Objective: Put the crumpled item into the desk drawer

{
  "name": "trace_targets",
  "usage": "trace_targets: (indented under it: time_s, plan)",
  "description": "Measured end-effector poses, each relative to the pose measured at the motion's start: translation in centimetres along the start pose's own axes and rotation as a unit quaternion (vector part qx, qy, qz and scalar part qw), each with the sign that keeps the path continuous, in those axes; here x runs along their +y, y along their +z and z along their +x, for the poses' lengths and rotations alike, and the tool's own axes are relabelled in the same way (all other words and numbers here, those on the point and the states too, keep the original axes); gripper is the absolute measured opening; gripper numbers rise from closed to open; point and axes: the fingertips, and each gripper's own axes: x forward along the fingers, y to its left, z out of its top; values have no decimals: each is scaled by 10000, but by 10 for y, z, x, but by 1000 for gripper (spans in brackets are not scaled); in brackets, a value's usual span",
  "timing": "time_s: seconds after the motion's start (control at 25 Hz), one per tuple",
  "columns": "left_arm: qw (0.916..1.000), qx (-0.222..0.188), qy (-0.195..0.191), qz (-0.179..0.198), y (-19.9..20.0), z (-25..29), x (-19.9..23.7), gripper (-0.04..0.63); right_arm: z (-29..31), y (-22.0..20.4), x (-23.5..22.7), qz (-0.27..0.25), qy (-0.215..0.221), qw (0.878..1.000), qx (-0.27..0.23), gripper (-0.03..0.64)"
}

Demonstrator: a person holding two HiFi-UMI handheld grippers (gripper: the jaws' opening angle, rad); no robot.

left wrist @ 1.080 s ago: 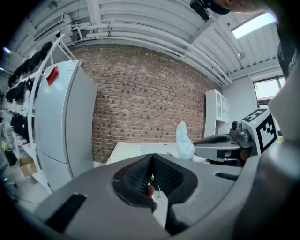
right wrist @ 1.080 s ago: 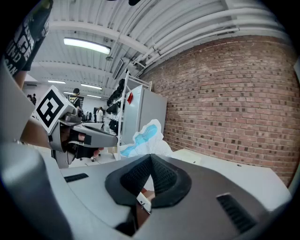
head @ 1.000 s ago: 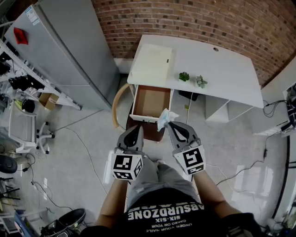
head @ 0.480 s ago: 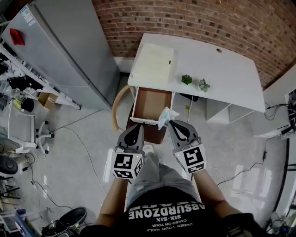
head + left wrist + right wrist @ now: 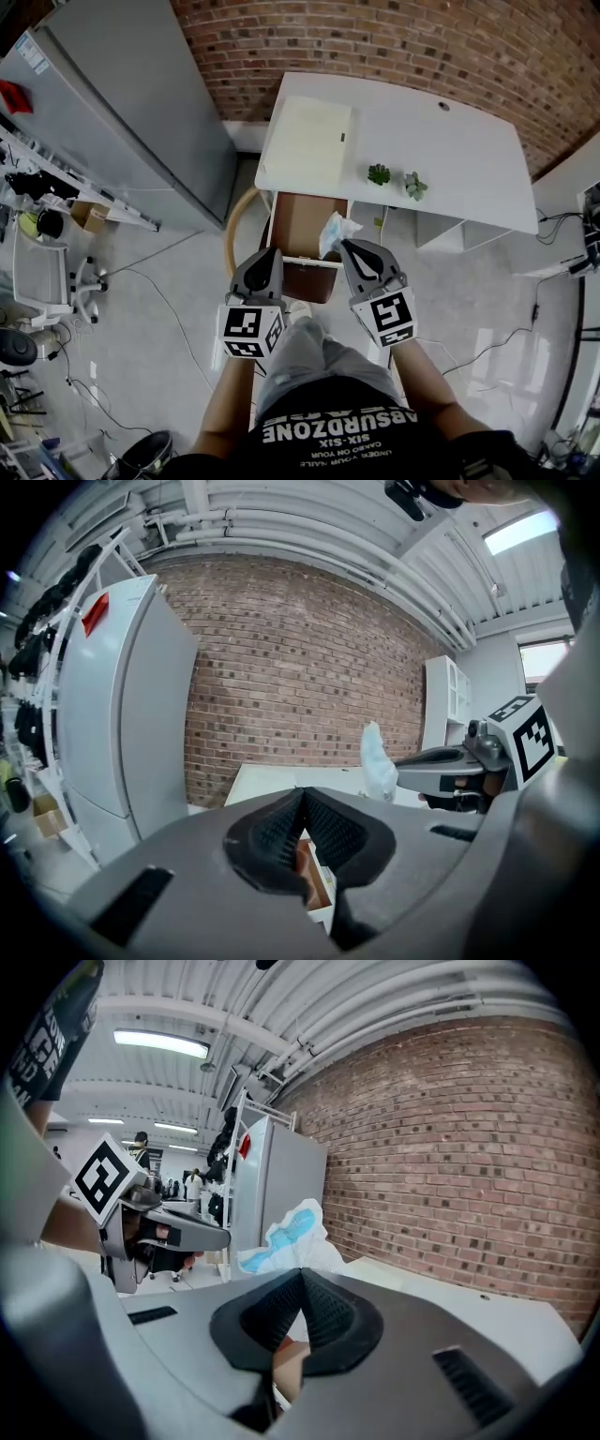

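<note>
My right gripper [image 5: 346, 245] is shut on a crumpled white and blue item [image 5: 336, 232], which sticks up past the jaw tips [image 5: 281, 1237]. It hangs over the near right part of the open brown desk drawer [image 5: 302, 228], pulled out from under the white desk [image 5: 450, 150]. My left gripper [image 5: 271, 260] is shut with nothing in it, just this side of the drawer's front edge. The left gripper view shows the crumpled item [image 5: 378, 761] held by the other gripper at the right.
A cream flat box [image 5: 307, 136] lies on the desk's left end, and two small potted plants [image 5: 379, 174] stand near its front edge. A grey cabinet [image 5: 122, 103] stands at the left, a curved wooden chair back [image 5: 234, 234] beside the drawer. Cables trail on the floor.
I have stepped closer to the desk. Both grippers have moved forward, and the crumpled item now hangs over the drawer rather than short of it.
</note>
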Motion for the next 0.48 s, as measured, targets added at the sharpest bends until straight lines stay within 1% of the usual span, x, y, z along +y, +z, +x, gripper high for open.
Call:
trace_targets:
  time_s: [0.48]
  plan:
    - [9999,38,-151,-55,14,54,40,5,61,6,-24,8,-54,9998,183,-2]
